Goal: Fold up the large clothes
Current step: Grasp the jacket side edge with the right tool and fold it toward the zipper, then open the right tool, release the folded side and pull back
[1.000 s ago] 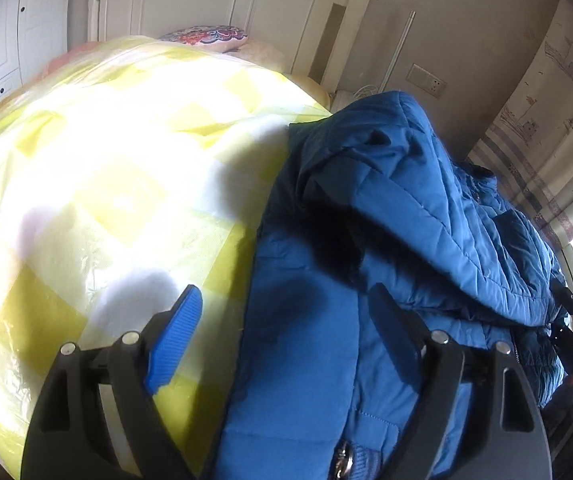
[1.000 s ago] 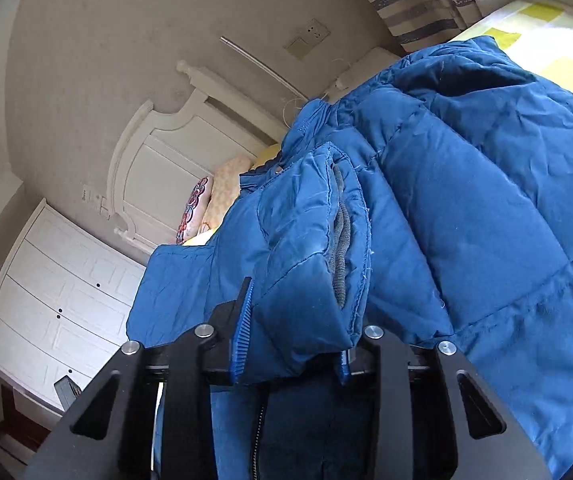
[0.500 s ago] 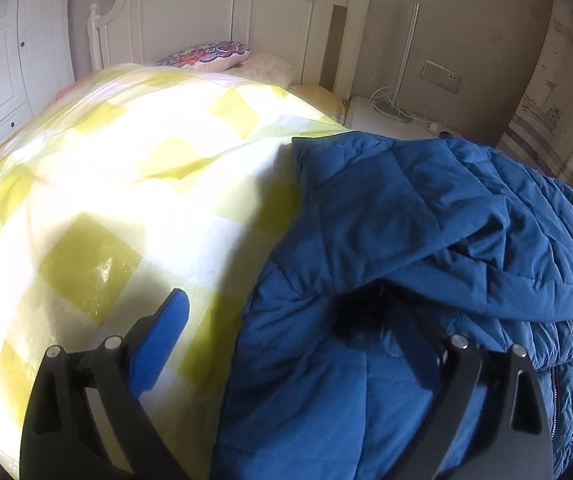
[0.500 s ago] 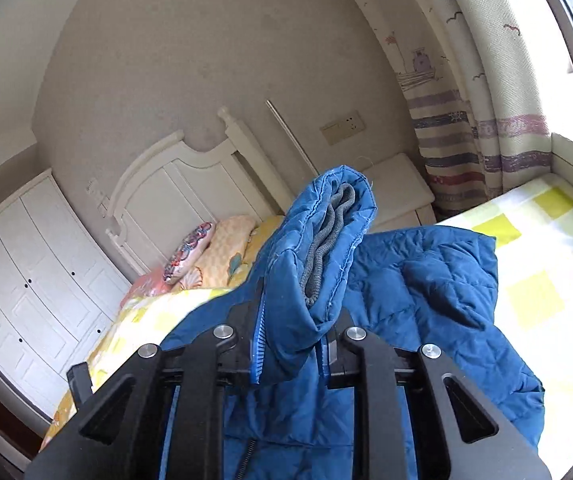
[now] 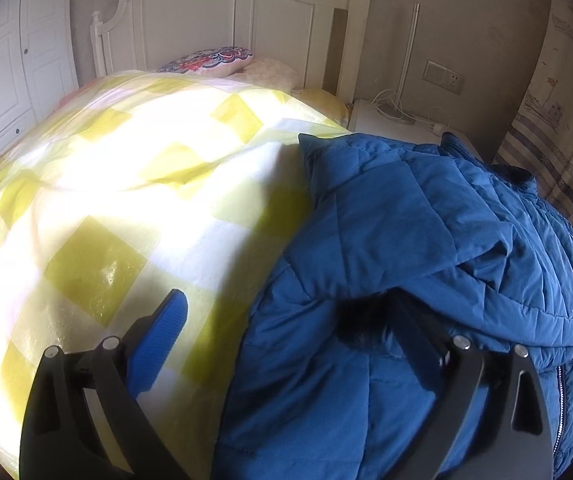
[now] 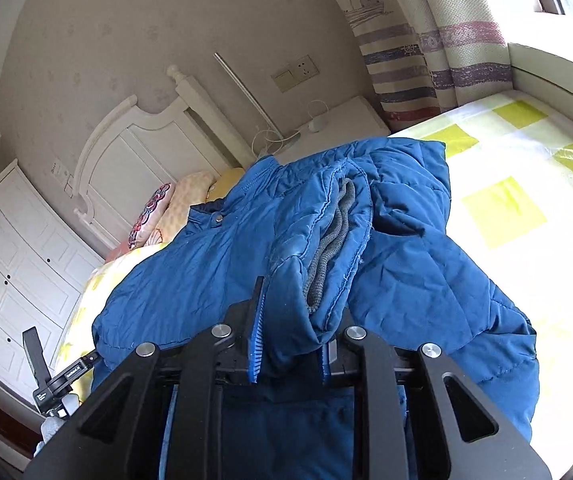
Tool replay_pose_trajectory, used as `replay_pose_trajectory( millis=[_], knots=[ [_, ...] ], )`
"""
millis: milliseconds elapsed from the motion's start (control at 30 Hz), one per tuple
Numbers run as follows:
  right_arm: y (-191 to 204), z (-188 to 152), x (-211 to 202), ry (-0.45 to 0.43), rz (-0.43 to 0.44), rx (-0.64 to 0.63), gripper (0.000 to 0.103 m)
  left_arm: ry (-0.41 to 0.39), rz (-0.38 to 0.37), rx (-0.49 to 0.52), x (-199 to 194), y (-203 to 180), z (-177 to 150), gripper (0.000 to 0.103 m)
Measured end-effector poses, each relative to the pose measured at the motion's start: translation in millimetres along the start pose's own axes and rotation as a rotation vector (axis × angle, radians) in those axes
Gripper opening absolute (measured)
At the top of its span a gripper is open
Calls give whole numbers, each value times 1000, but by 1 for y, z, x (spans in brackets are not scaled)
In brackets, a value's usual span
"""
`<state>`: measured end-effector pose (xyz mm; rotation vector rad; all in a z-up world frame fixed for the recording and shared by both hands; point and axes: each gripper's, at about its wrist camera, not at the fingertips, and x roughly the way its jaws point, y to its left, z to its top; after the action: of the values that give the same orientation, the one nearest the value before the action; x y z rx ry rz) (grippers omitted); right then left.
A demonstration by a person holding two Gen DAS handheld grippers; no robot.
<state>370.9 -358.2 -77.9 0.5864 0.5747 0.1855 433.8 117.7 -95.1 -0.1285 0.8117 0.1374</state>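
Jacket: a blue quilted puffer jacket [image 5: 426, 240] lies on the bed, bunched and partly doubled over itself. In the left wrist view it fills the right half of the picture; in the right wrist view it sprawls across the middle.
Sleeve: one sleeve [image 6: 318, 248] is lifted off the rest of the jacket, its end facing the right camera, with the grey knit inner cuff [image 6: 328, 256] showing in the opening.
Zipper: a strip of zipper [image 5: 559, 400] shows at the lower right of the left wrist view.
Right tongs: the right tongs [image 6: 290, 356] are nearly closed, the blue pads pressing on the sleeve just behind its cuff, so the sleeve is clamped and held up.
Left tongs: the left tongs [image 5: 286, 340] stand spread wide and grip nothing. The left finger, with its blue pad, is over the bedcover; the right finger sits under a raised fold of the jacket, its tip lost in shadow. The jacket's edge lies between the two fingers.
Bedcover: a yellow and white checked bedcover [image 5: 126, 184], brightly sunlit, is under the jacket.
Head of bed: a white headboard [image 5: 226, 20] with patterned pillows [image 5: 210, 58] in front.
Beside the bed: a white nightstand [image 6: 338, 120] with cables, a wall socket [image 6: 296, 72] above, a striped curtain [image 6: 426, 68] to the right.
Far wall: white wardrobe doors [image 6: 18, 264].
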Motion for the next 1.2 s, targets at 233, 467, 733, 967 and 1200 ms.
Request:
replay_pose_trajectory(
  millis=[233, 467, 733, 967, 1200],
  knots=[
    [-13, -15, 14, 83, -133, 53, 20, 3, -7, -7, 0, 1, -1, 100],
    [11, 0, -20, -29, -343, 78, 50, 4, -26, -30, 1, 7, -1, 101],
    [88, 26, 42, 47, -383, -377, 51, -1, -29, -32, -1, 8, -2, 101],
    [52, -5, 88, 189, -422, -436, 54, 20, -83, -66, -5, 17, -6, 100],
    [53, -7, 94, 200, -432, -450, 56, -166, -246, -212, -77, 23, 6, 92]
  ],
)
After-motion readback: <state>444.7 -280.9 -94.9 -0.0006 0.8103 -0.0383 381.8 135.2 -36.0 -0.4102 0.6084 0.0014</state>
